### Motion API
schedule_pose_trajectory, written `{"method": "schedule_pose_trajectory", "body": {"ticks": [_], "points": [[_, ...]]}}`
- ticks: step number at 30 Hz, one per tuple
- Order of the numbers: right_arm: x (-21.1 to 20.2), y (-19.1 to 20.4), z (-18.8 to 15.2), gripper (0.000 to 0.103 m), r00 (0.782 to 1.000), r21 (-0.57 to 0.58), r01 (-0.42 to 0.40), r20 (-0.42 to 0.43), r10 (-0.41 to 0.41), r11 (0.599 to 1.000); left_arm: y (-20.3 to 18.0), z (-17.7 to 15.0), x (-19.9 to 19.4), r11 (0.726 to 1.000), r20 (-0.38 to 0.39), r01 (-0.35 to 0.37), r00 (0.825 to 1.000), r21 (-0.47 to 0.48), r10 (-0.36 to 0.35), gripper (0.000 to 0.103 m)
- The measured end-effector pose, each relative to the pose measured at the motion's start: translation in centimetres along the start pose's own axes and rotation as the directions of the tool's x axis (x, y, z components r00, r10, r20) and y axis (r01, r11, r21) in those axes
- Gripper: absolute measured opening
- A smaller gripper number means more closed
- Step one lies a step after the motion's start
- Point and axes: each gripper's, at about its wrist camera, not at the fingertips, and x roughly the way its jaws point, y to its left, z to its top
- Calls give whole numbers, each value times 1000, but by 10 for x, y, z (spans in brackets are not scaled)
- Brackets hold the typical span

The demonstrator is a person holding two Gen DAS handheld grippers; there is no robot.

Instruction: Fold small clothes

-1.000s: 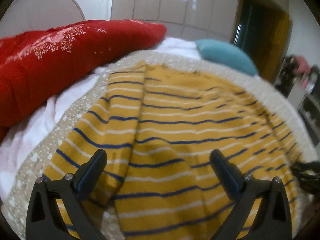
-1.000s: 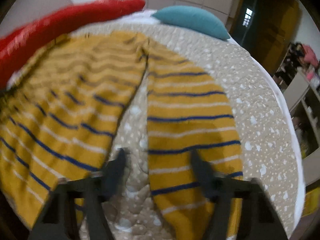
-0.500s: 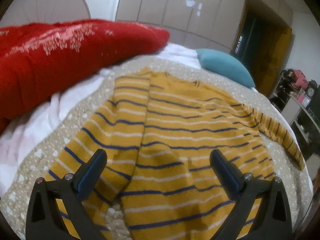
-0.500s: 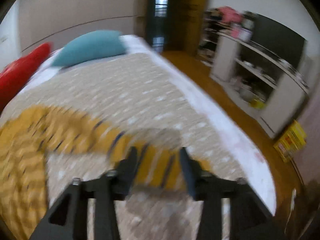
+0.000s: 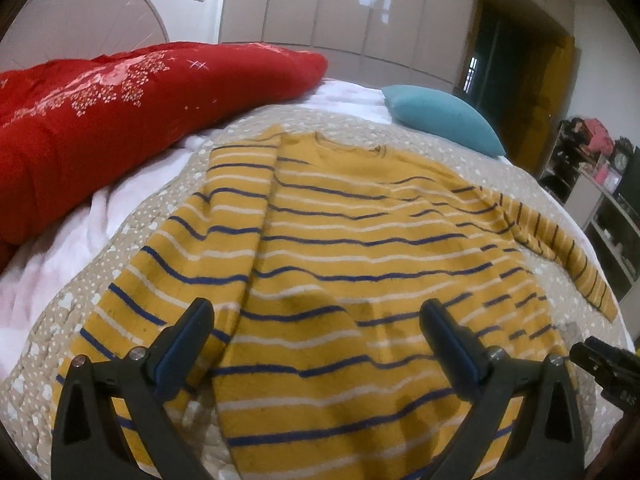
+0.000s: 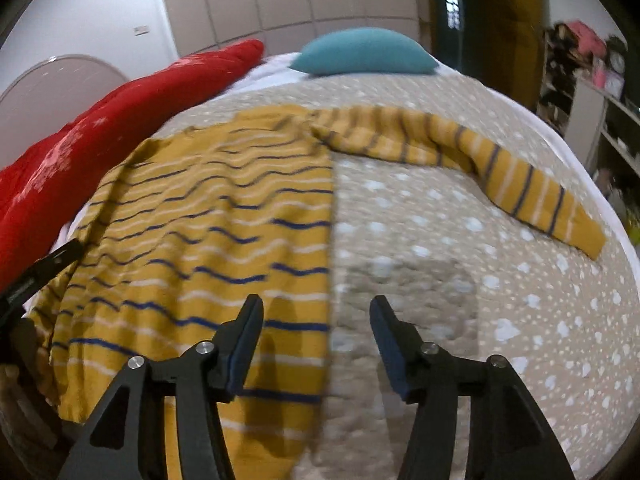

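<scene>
We're in a home bedroom: a bed (image 6: 520,280) under a beige spotted quilt, with a teal pillow (image 5: 440,120) and a bulky red duvet (image 5: 120,120) piled toward a rounded headboard (image 5: 80,20). Glossy floor-to-ceiling wardrobe doors (image 5: 320,8) line the back wall, and off to the right sit cluttered open shelves (image 6: 600,92) beside a dark doorway (image 5: 500,60).

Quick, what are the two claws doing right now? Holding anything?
Left claw: open, empty, above the yellow striped knit sweater.
Right claw: opening, nothing between its jaws.
</scene>
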Motion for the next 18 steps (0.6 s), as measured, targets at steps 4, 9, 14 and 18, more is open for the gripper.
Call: {"method": "schedule_pose_trajectory", "body": {"ticks": [4, 9, 14, 18], "points": [[9, 20, 0, 64, 1000, -53, -3, -5, 3, 999, -3, 0, 1, 1000, -4, -5, 1000, 22, 5, 102], [21, 30, -8, 64, 999, -80, 11, -37, -14, 997, -5, 0, 0, 999, -3, -9, 1000, 37, 9, 102], [35, 28, -22, 72, 997, -101, 53, -50, -58, 994, -7, -2, 2, 999, -12, -7, 1000, 45, 7, 102], [38, 22, -24, 74, 998, -68, 36, -51, -39, 997, -8, -3, 6, 999, -25, -7, 1000, 45, 8, 102]]}}
